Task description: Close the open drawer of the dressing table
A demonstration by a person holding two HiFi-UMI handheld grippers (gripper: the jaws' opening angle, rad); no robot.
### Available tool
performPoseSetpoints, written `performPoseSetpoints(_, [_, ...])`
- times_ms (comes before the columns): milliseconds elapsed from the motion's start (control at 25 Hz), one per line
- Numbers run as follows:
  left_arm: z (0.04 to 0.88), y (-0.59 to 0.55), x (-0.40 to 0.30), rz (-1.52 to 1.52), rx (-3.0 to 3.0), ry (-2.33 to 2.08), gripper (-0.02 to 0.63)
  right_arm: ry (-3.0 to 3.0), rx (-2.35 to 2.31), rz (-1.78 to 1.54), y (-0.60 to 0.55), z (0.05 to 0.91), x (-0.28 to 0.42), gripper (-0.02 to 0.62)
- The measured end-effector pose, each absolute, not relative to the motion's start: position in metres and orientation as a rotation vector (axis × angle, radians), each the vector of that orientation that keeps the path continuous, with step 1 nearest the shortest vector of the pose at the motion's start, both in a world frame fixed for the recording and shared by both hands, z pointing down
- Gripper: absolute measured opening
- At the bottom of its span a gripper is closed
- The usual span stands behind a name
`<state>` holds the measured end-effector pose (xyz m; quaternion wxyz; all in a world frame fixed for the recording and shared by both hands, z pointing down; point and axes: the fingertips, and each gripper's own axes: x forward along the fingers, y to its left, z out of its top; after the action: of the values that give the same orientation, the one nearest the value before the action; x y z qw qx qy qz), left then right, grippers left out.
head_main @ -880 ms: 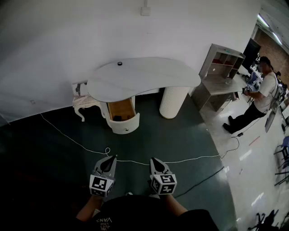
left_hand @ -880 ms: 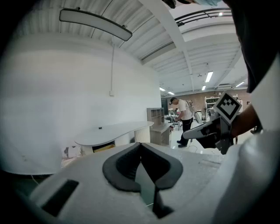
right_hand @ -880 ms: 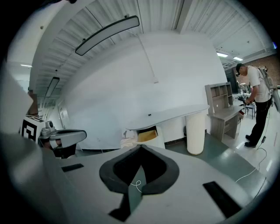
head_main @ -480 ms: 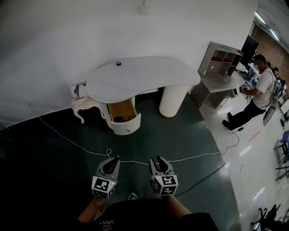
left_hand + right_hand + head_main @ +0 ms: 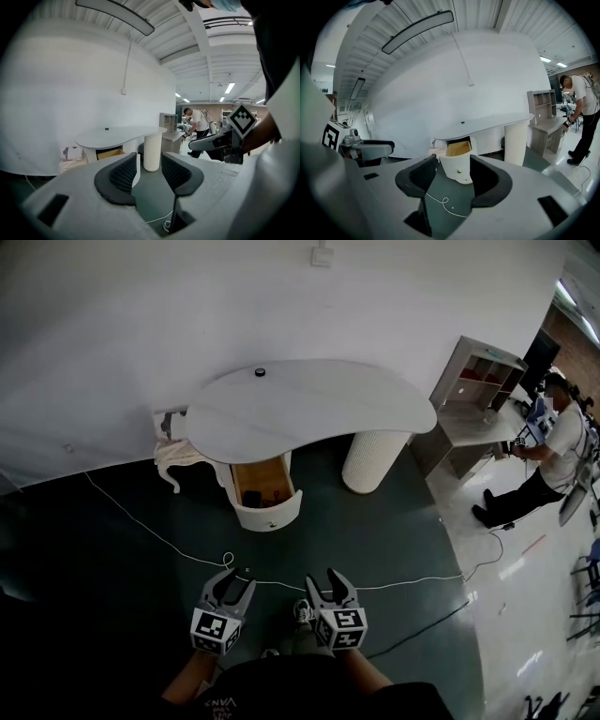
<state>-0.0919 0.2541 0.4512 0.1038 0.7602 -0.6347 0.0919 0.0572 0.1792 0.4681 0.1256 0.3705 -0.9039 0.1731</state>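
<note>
The white dressing table (image 5: 309,409) stands against the wall ahead of me. Its curved white drawer (image 5: 266,499) is pulled out under the left part of the top and shows a wooden inside. Both grippers hover low over the dark floor, well short of it. My left gripper (image 5: 234,581) is open and empty, and so is my right gripper (image 5: 336,583). In the right gripper view the drawer (image 5: 457,164) shows between the spread jaws of the right gripper (image 5: 453,176). In the left gripper view the left gripper (image 5: 149,171) frames the ribbed table leg (image 5: 151,152), with the drawer (image 5: 110,153) to its left.
A white cable (image 5: 169,540) runs across the floor between me and the table. A cloth-covered stool (image 5: 174,461) sits left of the drawer. A small dark object (image 5: 260,372) lies on the tabletop. At the right are a grey shelf desk (image 5: 478,399) and a standing person (image 5: 555,456).
Both grippers' jaws have spread from shut to open. The table and drawer have shifted slightly right and nearer in the head view, and my shoe now shows between the grippers.
</note>
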Motion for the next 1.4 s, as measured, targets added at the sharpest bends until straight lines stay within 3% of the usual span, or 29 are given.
performPoseSetpoints(680, [0.477, 0.126, -0.12, 0.312, 2.042, -2.025, 0.16, -2.613, 0.782, 0.478, 0.035, 0.503, 0.02, 0.21])
performPoseSetpoints(1400, [0.523, 0.097, -0.144, 0.379, 1.816, -2.048, 0.16, -2.604, 0.639, 0.511, -0.012, 0.542, -0.017, 0.21])
